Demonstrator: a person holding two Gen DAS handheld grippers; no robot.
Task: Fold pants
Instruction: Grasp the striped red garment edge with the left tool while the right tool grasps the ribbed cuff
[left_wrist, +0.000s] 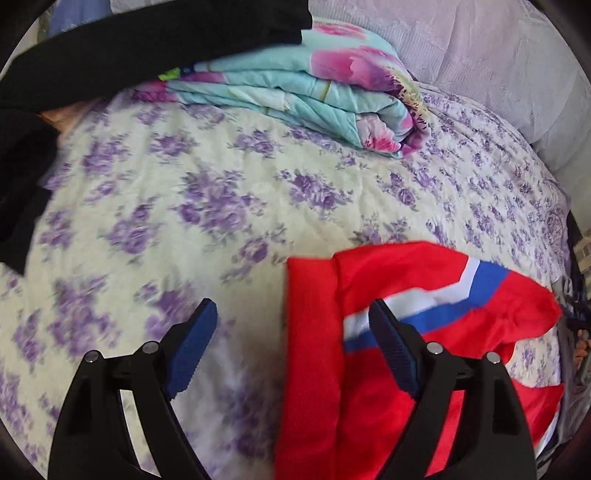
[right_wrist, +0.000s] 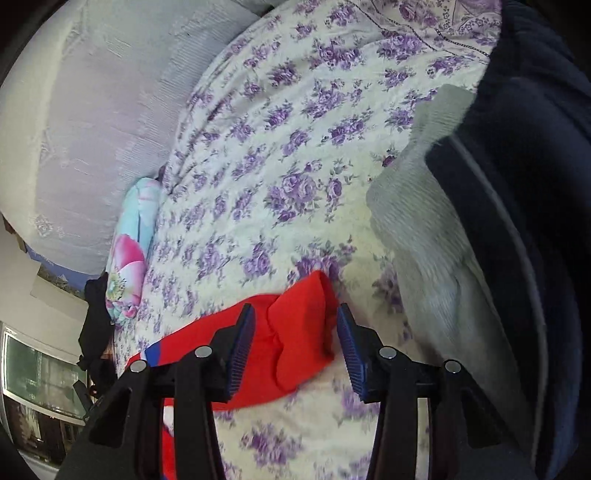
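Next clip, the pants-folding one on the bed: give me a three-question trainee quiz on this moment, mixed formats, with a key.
1. True or false: the left tongs are clamped on the red pants.
2. Multiple choice: what lies on the floral bedspread beyond the pants in the left wrist view? A) a folded turquoise blanket with pink flowers B) a cardboard box C) a pair of shoes
3. Short answer: in the right wrist view, what shows between the pads of the right tongs?

Key
1. False: both pads stand apart, nothing pinched.
2. A, the folded blanket.
3. A bunched end of the red pants, lying on the bedspread, not gripped.
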